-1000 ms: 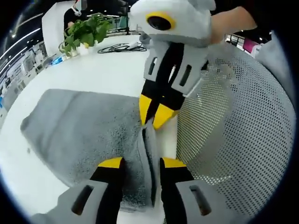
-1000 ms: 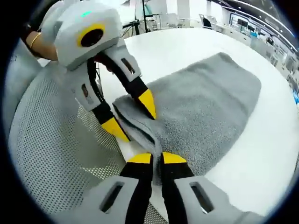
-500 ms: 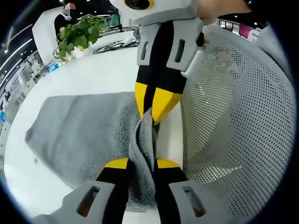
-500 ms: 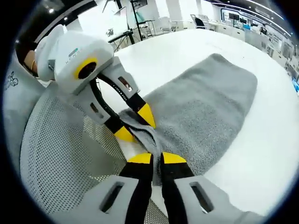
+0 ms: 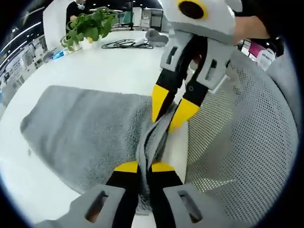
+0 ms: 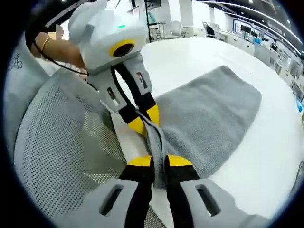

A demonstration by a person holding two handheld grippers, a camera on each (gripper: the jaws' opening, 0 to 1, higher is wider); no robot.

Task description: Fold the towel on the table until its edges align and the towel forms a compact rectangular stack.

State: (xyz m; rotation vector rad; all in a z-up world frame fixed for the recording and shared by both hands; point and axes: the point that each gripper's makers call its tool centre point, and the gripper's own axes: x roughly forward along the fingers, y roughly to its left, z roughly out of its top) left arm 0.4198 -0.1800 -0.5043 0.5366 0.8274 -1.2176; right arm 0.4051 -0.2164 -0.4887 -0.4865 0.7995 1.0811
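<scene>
Towel (image 5: 85,128) near edge is pinched by left gripper (image 5: 144,167) and right gripper (image 6: 159,161), both clamped; lift evenly, carry it square to the far edge

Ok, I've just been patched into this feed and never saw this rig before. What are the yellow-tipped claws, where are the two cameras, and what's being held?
There is no robot arm here. A person holds a two-jaw gripper in each hand, and a fisheye camera rides on each one, looking along its jaws.

In the left gripper view, the left gripper rises from the bottom, and the one reaching in from above is the right gripper. The right gripper view is the mirror case.

On the white table lies a grey towel. Both grippers are shut on its near edge, which is bunched into a ridge between them. Beside the table is a white mesh chair; at the far end stand a potted plant and black cables.
</scene>
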